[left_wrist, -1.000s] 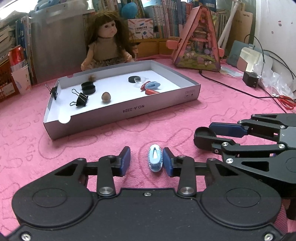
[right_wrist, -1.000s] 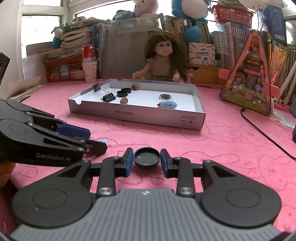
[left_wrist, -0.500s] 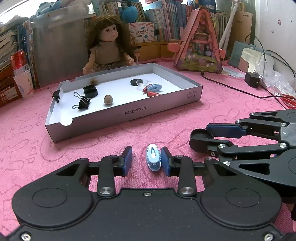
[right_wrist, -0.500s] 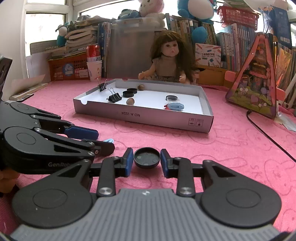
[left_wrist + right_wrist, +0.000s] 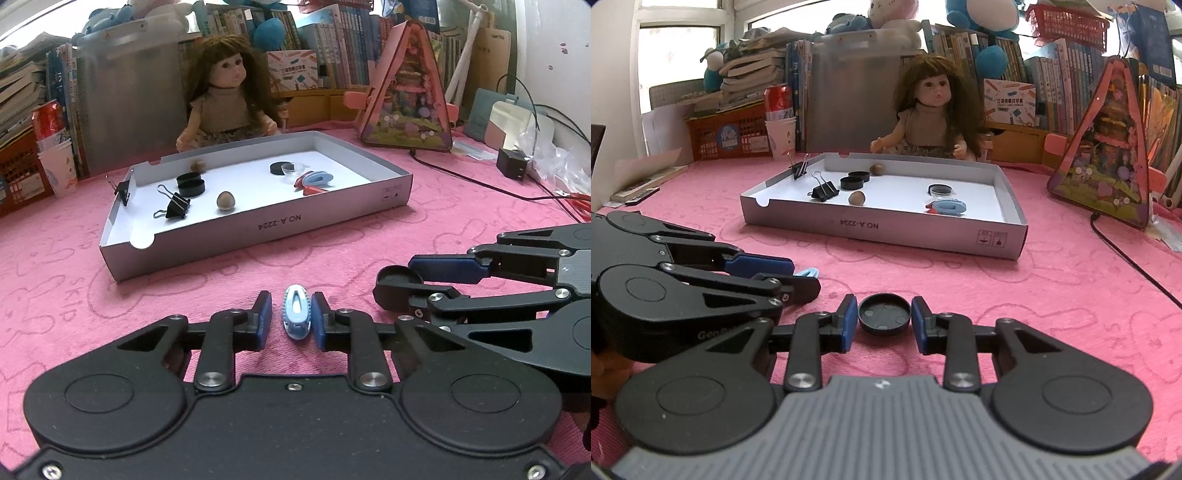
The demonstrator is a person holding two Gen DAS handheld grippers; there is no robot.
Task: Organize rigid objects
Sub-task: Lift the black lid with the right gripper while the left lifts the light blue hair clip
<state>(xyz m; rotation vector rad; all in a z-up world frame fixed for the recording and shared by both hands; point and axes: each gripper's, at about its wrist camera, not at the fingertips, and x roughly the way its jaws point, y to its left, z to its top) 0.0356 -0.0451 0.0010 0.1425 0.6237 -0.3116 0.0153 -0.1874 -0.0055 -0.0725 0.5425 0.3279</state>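
My left gripper (image 5: pixel 291 314) is shut on a small light-blue oval clip (image 5: pixel 296 312), held just above the pink cloth. My right gripper (image 5: pixel 884 317) is shut on a round black cap (image 5: pixel 884 313), also low over the cloth. Each gripper shows in the other's view: the right one (image 5: pixel 397 280) beside the left, the left one (image 5: pixel 803 282) with the blue clip's tip (image 5: pixel 809 273) sticking out. Ahead stands a shallow white box (image 5: pixel 258 229) holding binder clips (image 5: pixel 173 207), black caps (image 5: pixel 190 183), a brown nut (image 5: pixel 225 201) and a blue clip (image 5: pixel 319 179).
A doll (image 5: pixel 225 99) sits behind the box. A pink triangular toy house (image 5: pixel 406 99) stands at the back right, with a black cable (image 5: pixel 461 177) and adapter (image 5: pixel 511 168) on the cloth. Books, a grey bin, a soda can (image 5: pixel 46 118) and paper cups line the back.
Both grippers have lifted and tilted up a little with their objects; the box and doll sit lower in view. Both grips are unchanged.
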